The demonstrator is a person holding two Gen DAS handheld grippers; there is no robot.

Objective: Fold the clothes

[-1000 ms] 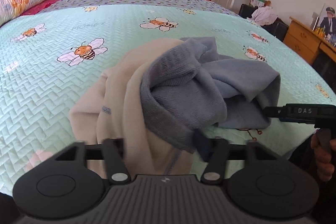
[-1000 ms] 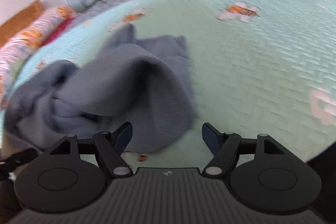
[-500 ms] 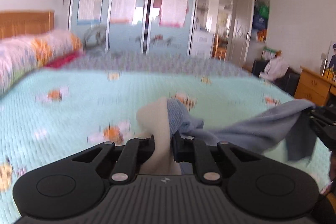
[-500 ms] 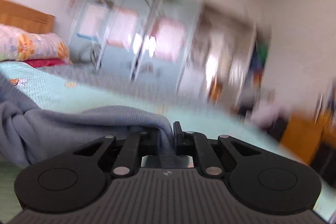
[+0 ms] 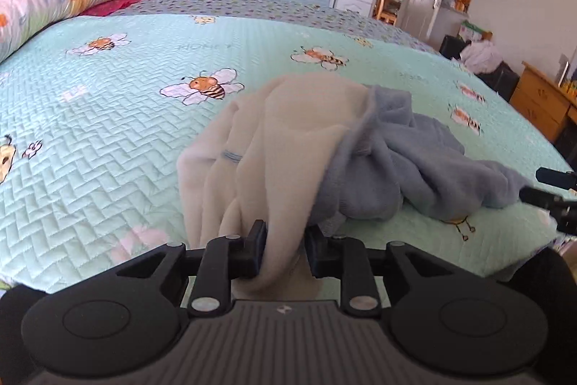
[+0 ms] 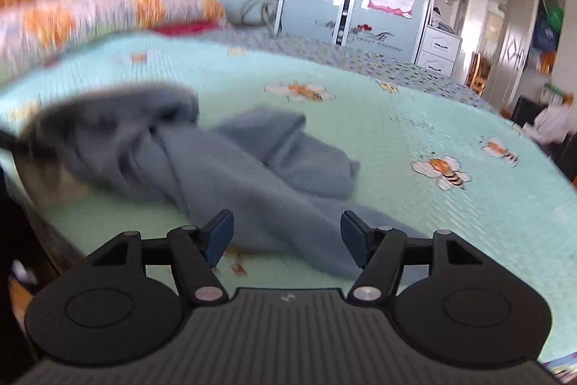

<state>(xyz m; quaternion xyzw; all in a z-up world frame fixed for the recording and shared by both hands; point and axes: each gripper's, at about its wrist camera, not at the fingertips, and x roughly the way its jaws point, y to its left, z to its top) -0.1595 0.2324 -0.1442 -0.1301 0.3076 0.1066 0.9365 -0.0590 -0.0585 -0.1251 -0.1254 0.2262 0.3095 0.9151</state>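
2 garments [image 5: 378, 168] lie on 1 bed [image 5: 108, 118]; left gripper [image 5: 283, 246] jaws clench cream fabric, right gripper [image 6: 286, 233] jaws spread.

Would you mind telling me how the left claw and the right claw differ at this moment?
The left claw has its fingers drawn close around a fold of the cream garment; the right claw is spread wide and holds nothing. The left claw's cloth rises between its fingers, while the blue-grey garment merely lies beyond the right claw's open fingers on the bedspread. Both face the crumpled clothes on the bed.
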